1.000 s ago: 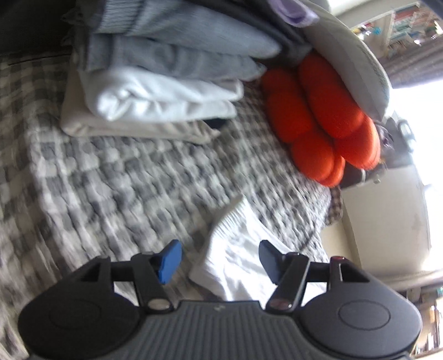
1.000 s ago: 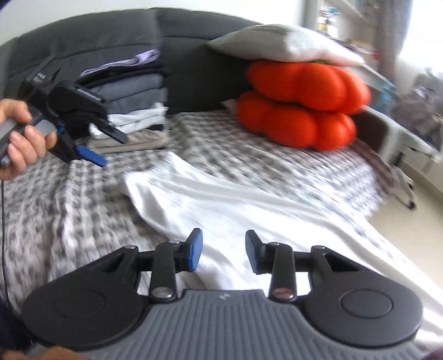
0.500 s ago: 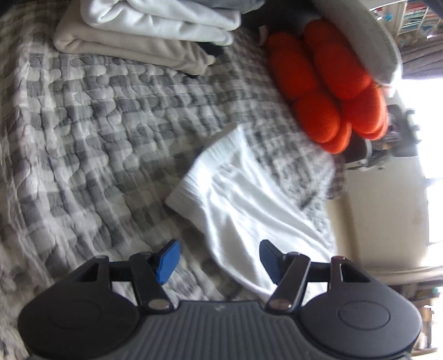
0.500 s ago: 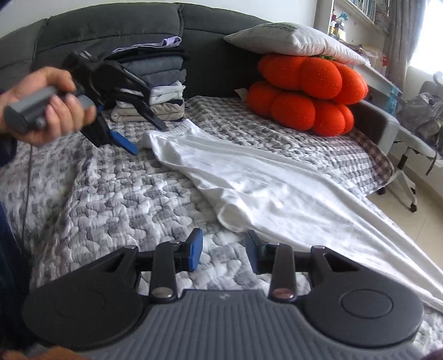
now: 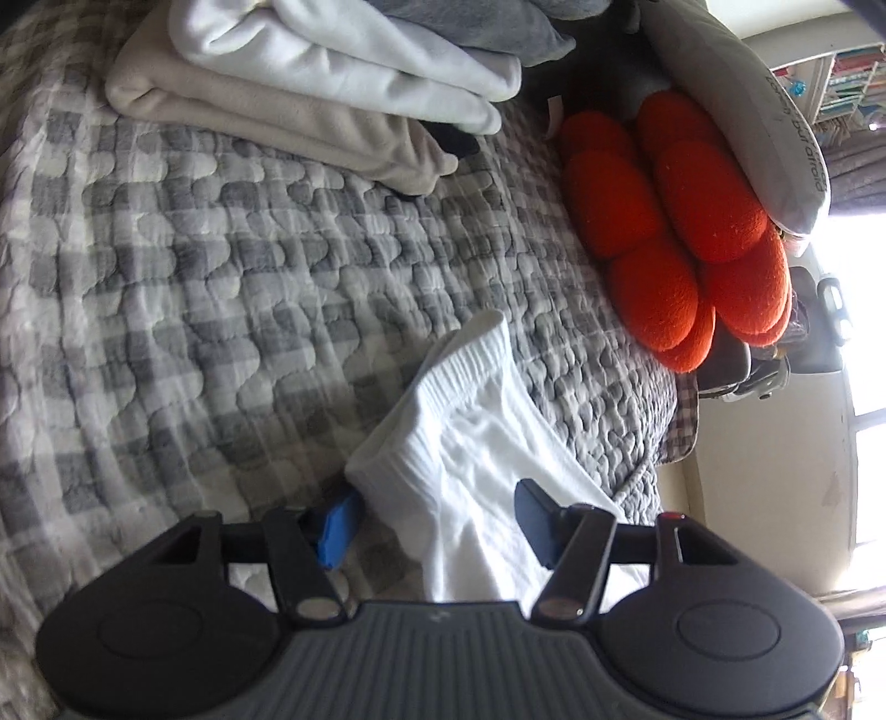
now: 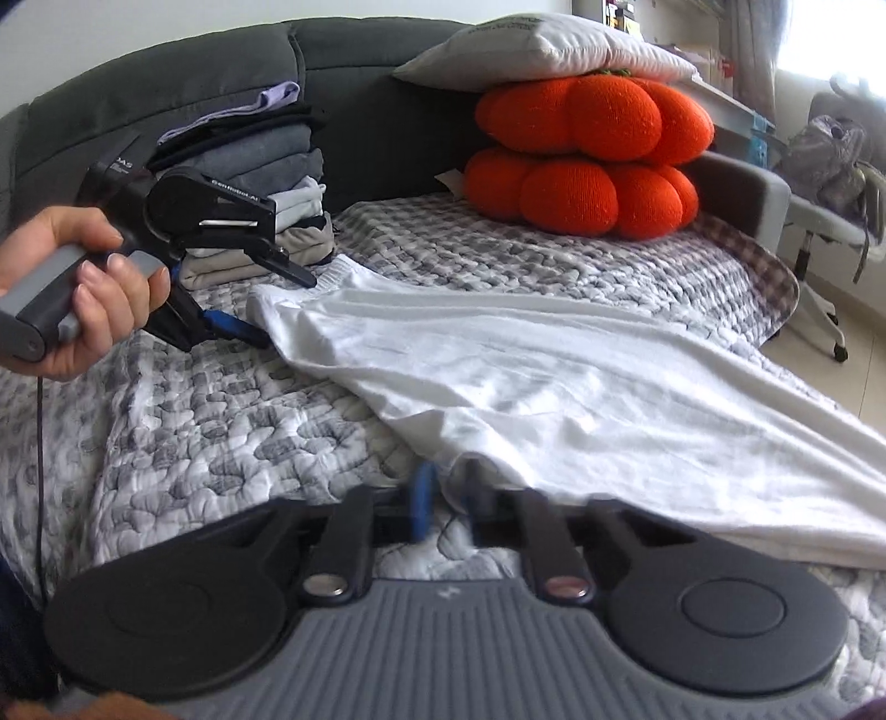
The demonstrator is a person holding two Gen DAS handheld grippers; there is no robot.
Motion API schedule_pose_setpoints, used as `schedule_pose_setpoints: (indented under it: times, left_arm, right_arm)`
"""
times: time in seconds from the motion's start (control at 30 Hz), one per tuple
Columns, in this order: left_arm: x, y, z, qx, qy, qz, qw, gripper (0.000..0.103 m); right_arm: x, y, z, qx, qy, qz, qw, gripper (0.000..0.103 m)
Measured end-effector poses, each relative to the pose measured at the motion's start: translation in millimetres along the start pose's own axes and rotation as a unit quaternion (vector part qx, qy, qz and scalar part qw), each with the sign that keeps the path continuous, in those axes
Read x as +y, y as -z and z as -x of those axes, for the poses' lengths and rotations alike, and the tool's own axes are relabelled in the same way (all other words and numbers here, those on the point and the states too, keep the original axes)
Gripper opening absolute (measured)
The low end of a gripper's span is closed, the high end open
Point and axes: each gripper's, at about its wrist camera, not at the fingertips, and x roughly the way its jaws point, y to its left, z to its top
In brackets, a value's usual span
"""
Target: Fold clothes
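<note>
Left wrist view: left tongs (image 5: 434,523), jaws just narrowing yet still released, straddle the waistband corner of the white garment (image 5: 476,443) on the checked bed quilt (image 5: 221,266); folded stack (image 5: 310,83) far.

Right wrist view: right tongs (image 6: 446,507) clenched on the garment's near edge.

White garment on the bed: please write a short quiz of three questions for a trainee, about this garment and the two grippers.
1. True or false: the white cotton garment lies folded on the stack of folded clothes.
2. What rests on the orange plush cushions? A: a pale grey pillow. B: a book. C: a shoe.
3. Which gripper is shut on the garment's edge?

Key:
1. False. It lies spread on the grey checked quilt.
2. A.
3. The right gripper. The left gripper is open and its jaws have just been closing, with the ribbed waistband corner between them.
</note>
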Motion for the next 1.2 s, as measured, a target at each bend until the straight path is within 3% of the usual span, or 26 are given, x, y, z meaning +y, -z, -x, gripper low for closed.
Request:
schedule_pose_setpoints:
  times: [0.03,0.07,0.1,0.33,0.4,0.53,0.6,0.93,1.2]
  left_arm:
    - [-1,-1,-1,-0.004,-0.010,-0.009,0.9999,0.041]
    - [-2,-2,-3,-0.006,-0.021,-0.017,0.9996,0.018]
    - [-1,-4,-5,-0.007,-0.028,-0.021,0.9994,0.014]
    - [8,-18,21,-0.027,0.029,0.019,0.9990,0.010]
    - [7,-20,33,-0.034,0.046,0.017,0.9982,0.010]
    - [10,-20,21,-0.013,-0.001,-0.003,0.9999,0.010]
    - [12,-20,13,-0.003,-0.022,-0.006,0.9997,0.010]
    - [16,-22,22,-0.017,-0.007,0.010,0.9998,0.010]
    - [11,-24,20,-0.036,-0.025,-0.007,0.9990,0.010]
  right_arm:
    - [-1,1,2,-0.006,-0.005,-0.006,1.000,0.002]
    - [-3,2,5,-0.013,-0.011,-0.013,1.000,0.002]
    - [-6,1,8,-0.021,-0.017,-0.025,0.999,0.002]
    - [-21,-5,39,-0.077,-0.057,-0.079,0.992,0.002]
    - [-18,-3,41,-0.073,-0.067,-0.070,0.993,0.002]
    - [-6,14,22,-0.011,-0.069,-0.033,0.997,0.002]
    - [-2,19,21,-0.010,-0.067,-0.026,0.997,0.003]
    - [7,18,25,-0.016,-0.077,-0.022,0.997,0.004]
    - [18,19,24,-0.011,-0.080,-0.017,0.997,0.005]
